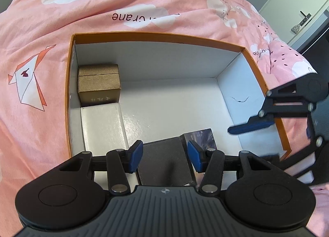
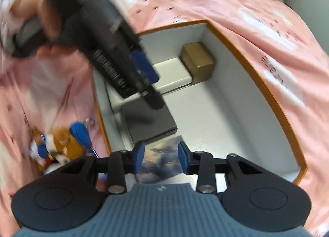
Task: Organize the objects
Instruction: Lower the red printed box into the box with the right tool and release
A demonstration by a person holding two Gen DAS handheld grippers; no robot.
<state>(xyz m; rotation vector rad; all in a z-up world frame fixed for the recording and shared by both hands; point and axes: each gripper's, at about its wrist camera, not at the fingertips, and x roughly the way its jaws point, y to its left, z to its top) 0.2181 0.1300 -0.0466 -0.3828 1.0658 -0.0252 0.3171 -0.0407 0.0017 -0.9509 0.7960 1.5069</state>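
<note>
The left gripper (image 1: 165, 155), black with two blue rubber pads, hangs nearest the lens with its jaws moderately apart. Between and below them sits the dark grey, flat, rectangular box (image 1: 164, 163); from the left wrist view I cannot tell whether the pads press its sides or merely straddle it. In the right wrist view a person's hand (image 2: 44, 10) grips this tool's handle.

The right gripper (image 2: 161, 156), of the same make, has its jaws at a narrow gap and empty, poised above the glossy card with a cloudy blue-purple picture (image 2: 160, 160), which lies flat on the box floor just beside the dark grey box. Its pads are clear of the card.

Outward from the claws, everything lies inside one large, shallow cardboard box with an orange rim and white interior (image 1: 156, 36). It holds four things: the dark grey box, the picture card, one long white rectangular box (image 1: 102, 126) along the left wall as the left wrist view shows it, and one brown-gold textured cubic box (image 1: 99, 84) in the far left corner, touching the white box's end. The middle and right of the floor are bare.

The big box rests on a pink bedspread printed with white clouds and origami cranes (image 1: 144, 0). Outside the rim, on the spread, lies one small plush toy in brown, white and blue (image 2: 59, 146), blurred.
</note>
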